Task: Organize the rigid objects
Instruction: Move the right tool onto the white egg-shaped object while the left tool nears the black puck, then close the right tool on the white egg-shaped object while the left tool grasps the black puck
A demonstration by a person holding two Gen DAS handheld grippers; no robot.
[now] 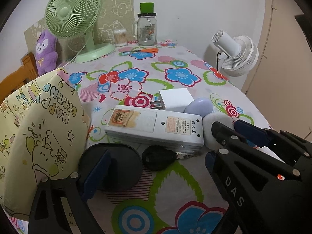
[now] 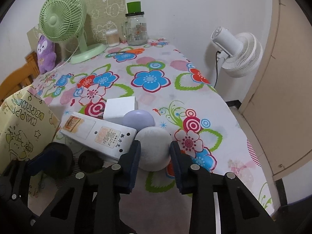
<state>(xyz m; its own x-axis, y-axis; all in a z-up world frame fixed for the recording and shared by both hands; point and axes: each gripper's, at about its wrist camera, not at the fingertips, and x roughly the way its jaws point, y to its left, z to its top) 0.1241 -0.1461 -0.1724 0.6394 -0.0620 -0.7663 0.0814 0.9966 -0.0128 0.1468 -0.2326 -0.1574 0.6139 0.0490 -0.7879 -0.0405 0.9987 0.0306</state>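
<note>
A white remote-like block lies on the flowered tablecloth, also in the right wrist view. Beside it are a white plug adapter, a lilac egg, a grey-white ball, a black key and a black round lid. My left gripper is open, its fingers astride the lid and key. My right gripper has its pads on both sides of the grey-white ball; it also shows in the left wrist view.
A yellow "Happy Birthday" gift bag stands at the left. At the table's far end are a green fan, a glass jar, cotton swabs and orange scissors. A white fan stands off the right edge.
</note>
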